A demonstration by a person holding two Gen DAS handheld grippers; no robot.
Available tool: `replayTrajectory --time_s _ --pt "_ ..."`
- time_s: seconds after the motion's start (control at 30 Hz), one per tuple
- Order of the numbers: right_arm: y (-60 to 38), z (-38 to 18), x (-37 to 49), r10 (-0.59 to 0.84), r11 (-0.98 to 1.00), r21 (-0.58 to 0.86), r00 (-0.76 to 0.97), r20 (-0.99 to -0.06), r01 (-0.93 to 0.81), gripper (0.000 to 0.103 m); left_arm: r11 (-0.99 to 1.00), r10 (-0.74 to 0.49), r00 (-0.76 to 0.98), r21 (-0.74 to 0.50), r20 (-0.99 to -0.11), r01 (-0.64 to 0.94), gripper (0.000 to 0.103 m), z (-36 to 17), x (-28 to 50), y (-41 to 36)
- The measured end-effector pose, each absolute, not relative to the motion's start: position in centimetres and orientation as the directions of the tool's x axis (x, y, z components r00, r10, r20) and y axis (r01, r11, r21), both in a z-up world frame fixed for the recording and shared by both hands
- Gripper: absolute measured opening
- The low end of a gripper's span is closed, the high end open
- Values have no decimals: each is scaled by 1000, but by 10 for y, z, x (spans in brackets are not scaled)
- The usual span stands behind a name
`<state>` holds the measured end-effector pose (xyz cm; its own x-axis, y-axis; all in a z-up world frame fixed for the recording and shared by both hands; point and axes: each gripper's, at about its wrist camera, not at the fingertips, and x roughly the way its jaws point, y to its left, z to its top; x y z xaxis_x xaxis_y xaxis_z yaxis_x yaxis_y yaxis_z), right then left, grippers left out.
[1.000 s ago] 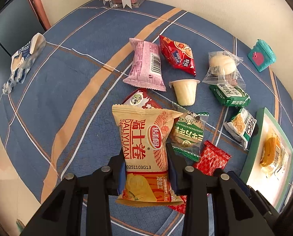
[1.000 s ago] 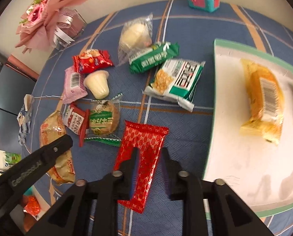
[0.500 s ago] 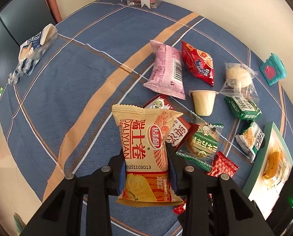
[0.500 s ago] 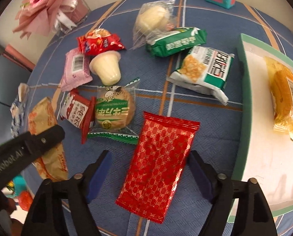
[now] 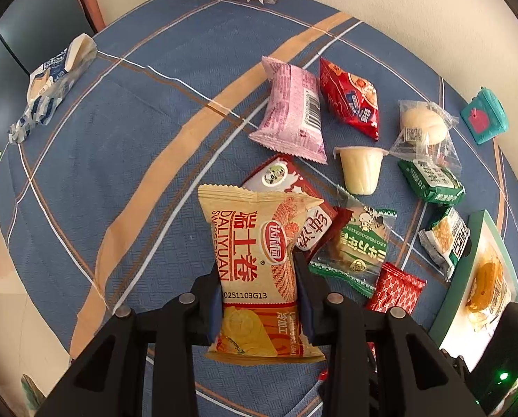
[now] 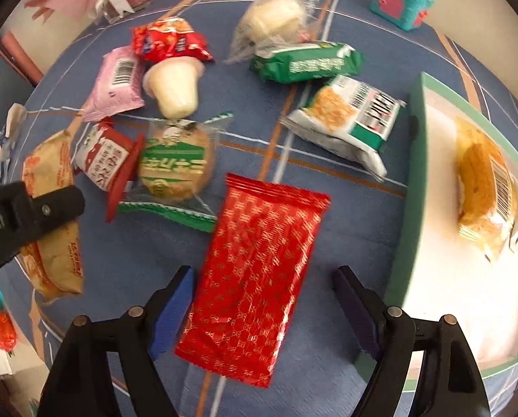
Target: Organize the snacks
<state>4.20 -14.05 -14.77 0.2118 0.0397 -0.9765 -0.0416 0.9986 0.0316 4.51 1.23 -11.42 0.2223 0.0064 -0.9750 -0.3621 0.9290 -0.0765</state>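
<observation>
Left gripper (image 5: 259,299) pinches the tan snack bag (image 5: 259,271) lower centre; right gripper (image 6: 262,305) gapes around the red packet (image 6: 259,271) (flat on cloth). Centre it, then squeeze gently.

Counter (image 5: 127,160): blue cloth with tan and white stripes. Wall (image 5: 415,10): cream, plain, from 12 to 3 o'clock. Dark panel (image 5: 33,34) with reddish post (image 5: 85,0) at 10 o'clock. Floor (image 5: 12,319): pale, at 8 o'clock. Lighting: bright, even.
</observation>
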Motion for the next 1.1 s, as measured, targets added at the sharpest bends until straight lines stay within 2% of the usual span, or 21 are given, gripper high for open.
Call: replayTrajectory --time_s 0.17,0.47,0.53,0.57,0.6,1.1 --pt "-150 -149 41 56 998 54 209 -976 -16 81 933 -7 209 -82 -978 -351 37 -120 47 9" --pt "-145 -149 43 9 999 -1 238 -971 -40 75 936 -17 188 -82 -982 -342 37 -130 54 8" --pt "-144 -147 45 3 999 -6 246 -969 -38 65 936 -20 187 -85 -982 -343 37 -131 56 9" --pt "-141 -145 47 5 999 -5 253 -968 -40 53 936 -20 188 -84 -982 -342 37 -132 57 10" --pt "-140 -143 48 7 999 -4 260 -966 -44 50 936 -19 188 -83 -982 -342 37 -132 58 10" --pt "-161 -113 51 95 995 94 290 -952 -17 47 937 -15 242 -98 -970 -334 37 -114 46 3"
